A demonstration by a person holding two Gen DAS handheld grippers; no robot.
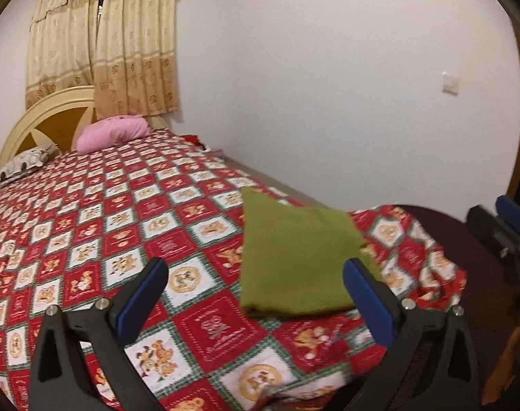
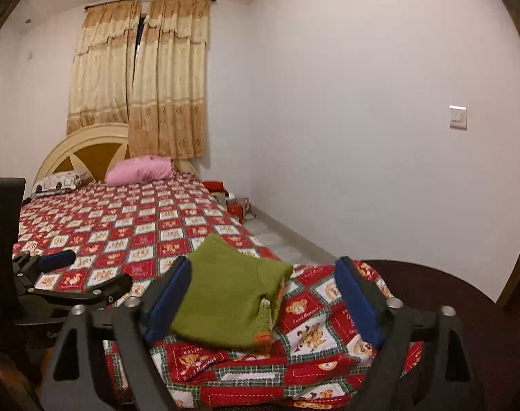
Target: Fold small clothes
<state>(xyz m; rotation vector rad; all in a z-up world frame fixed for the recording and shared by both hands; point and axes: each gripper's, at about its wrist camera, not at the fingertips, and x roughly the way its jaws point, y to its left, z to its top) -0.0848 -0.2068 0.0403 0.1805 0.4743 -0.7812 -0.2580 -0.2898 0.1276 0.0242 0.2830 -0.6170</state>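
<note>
— Lying folded on the bedspread [image 1: 198,328], the green garment [image 1: 294,260] is a flat, roughly rectangular bundle near the foot corner of the bed. From the right wrist view the same green garment [image 2: 225,301] shows a ribbed cuff with an orange edge tucked at its right side.

— And the claws?

— The left gripper [image 1: 256,294] has its jaws spread wide, with nothing between the blue pads; the garment sits just beyond them, nearer the right-hand finger, and nothing clamps it. The right gripper [image 2: 263,294] is also parted wide. Its left pad overlaps the garment's left edge in the picture, but I cannot tell whether it touches; the cloth is not pinched.

— Do the two see each other?

— Yes. Left of the garment in the right wrist view, the left gripper [image 2: 88,274] shows from the side, jaws apart. Right of the garment in the left wrist view, part of the right gripper [image 1: 510,229] pokes in at the frame edge.

— What lies farther out from the garment?

— Well beyond it, at the head of the bed, a pink pillow [image 2: 140,169] and a patterned pillow [image 2: 59,181] rest against the headboard [image 2: 85,150]. Behind that hang beige curtains [image 2: 146,78]. On the wall to the garment's right is a light switch [image 2: 458,117].
</note>
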